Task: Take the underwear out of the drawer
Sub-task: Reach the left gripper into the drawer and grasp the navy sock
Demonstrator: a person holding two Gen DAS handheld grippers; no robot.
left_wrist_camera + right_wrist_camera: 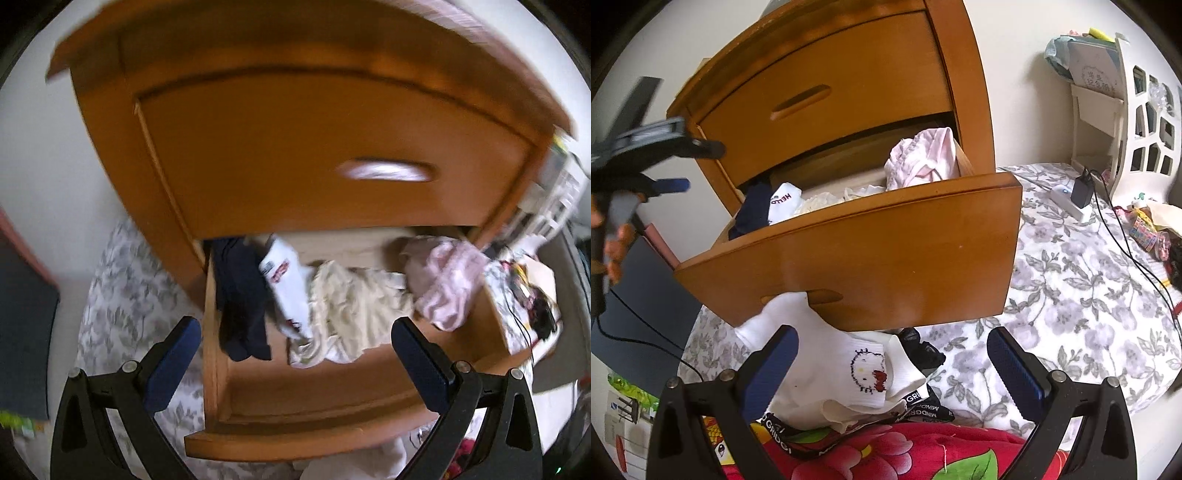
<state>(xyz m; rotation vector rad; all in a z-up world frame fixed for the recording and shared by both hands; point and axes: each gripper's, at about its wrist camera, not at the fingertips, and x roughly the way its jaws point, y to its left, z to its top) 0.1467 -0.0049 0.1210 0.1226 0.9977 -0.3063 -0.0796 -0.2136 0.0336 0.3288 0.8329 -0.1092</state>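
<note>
White socks on floral bed below open drawer; both tools, left tool and right tool, spread apart, empty.

Crumpled pink underwear lies in the open wooden drawer's right end.

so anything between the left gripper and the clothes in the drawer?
Nothing visible. The drawer is pulled out and open on top; the left gripper, open, hangs above it. The cream garment, pink garment, white sock and dark item lie uncovered. The closed upper drawer overhangs only the back.
</note>
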